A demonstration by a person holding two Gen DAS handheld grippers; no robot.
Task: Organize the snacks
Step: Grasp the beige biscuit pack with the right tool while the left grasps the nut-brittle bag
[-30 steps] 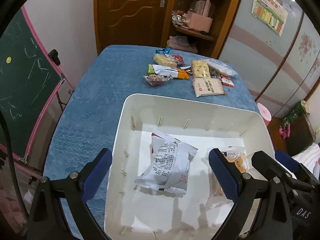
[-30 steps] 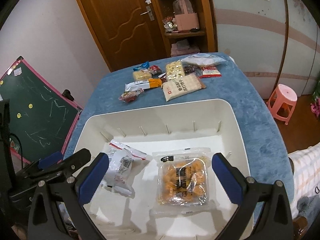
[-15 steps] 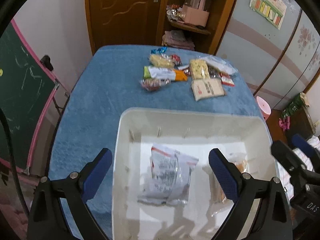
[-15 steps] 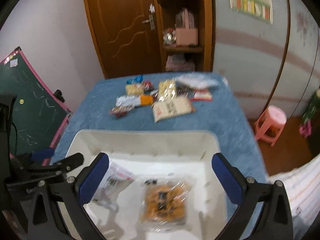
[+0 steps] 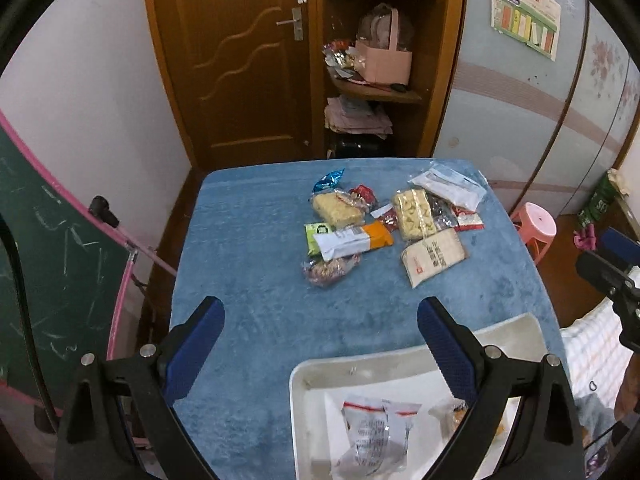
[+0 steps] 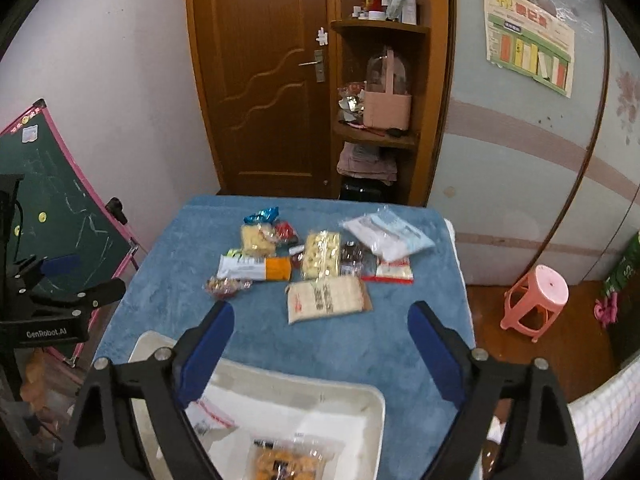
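Note:
A white bin [image 5: 384,364] sits at the near edge of the blue table [image 5: 248,264]; it also shows in the right wrist view [image 6: 320,396]. A white and red packet [image 5: 376,432] and an orange biscuit packet [image 6: 284,462] lie in the bin. Several loose snack packets [image 5: 384,228] lie in a cluster at the far side of the table, also in the right wrist view [image 6: 316,264]. My left gripper [image 5: 320,320] is open and empty above the table, between bin and cluster. My right gripper [image 6: 320,328] is open and empty above the bin's far rim.
A brown door [image 5: 240,60] and a wooden shelf unit [image 5: 380,60] stand beyond the table. A green chalkboard [image 5: 48,248] leans at the left. A pink stool [image 6: 536,300] stands on the floor at the right. The other gripper shows at the right edge [image 5: 612,276].
Both grippers have risen and pulled back from inside the bin, tilting up toward the far side of the table. The two packets stay in the bin.

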